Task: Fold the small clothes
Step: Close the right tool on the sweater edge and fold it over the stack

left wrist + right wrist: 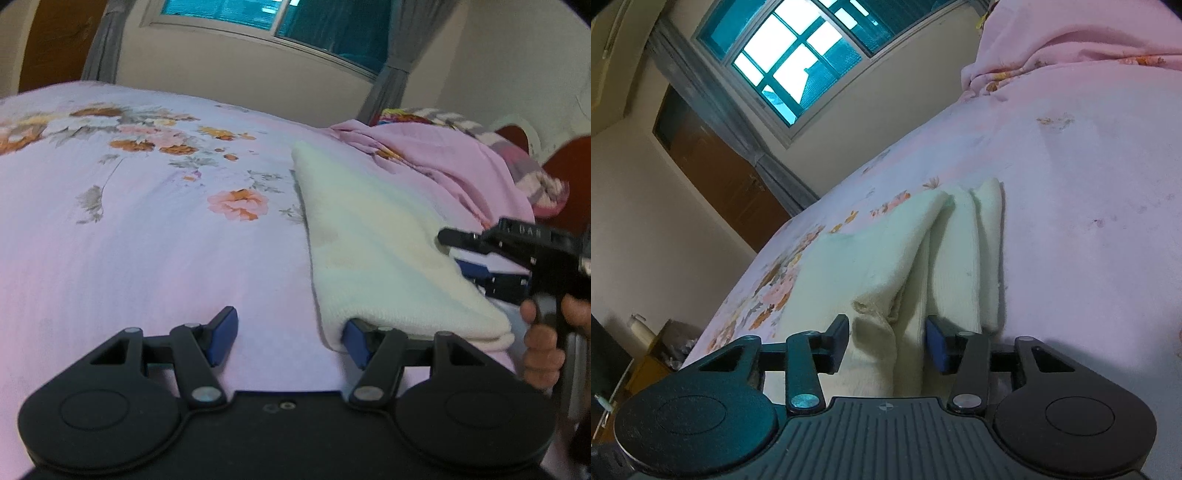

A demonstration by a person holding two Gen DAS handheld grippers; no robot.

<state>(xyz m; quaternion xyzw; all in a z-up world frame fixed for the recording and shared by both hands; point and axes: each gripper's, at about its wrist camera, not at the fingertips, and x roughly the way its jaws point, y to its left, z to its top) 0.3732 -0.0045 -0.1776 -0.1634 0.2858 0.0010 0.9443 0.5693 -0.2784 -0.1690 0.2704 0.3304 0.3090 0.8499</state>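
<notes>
Floral pink bedsheet [147,229] carried the cream knit garment [373,236]; left tongs [291,336] gaped open at its corner, right tongs [888,341] straddled folds, grip unclear. Lettering on them unreadable.

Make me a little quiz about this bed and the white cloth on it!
1. True or false: the white cloth lies on a flowered bedsheet.
2. Which is behind the bed: A) a window B) a television C) a bookshelf?
3. Fill in: the left hand-held gripper has its jaws ____.

Key: 1 true. 2 A. 3 open; only one finger touches the cloth's folded edge.
</notes>
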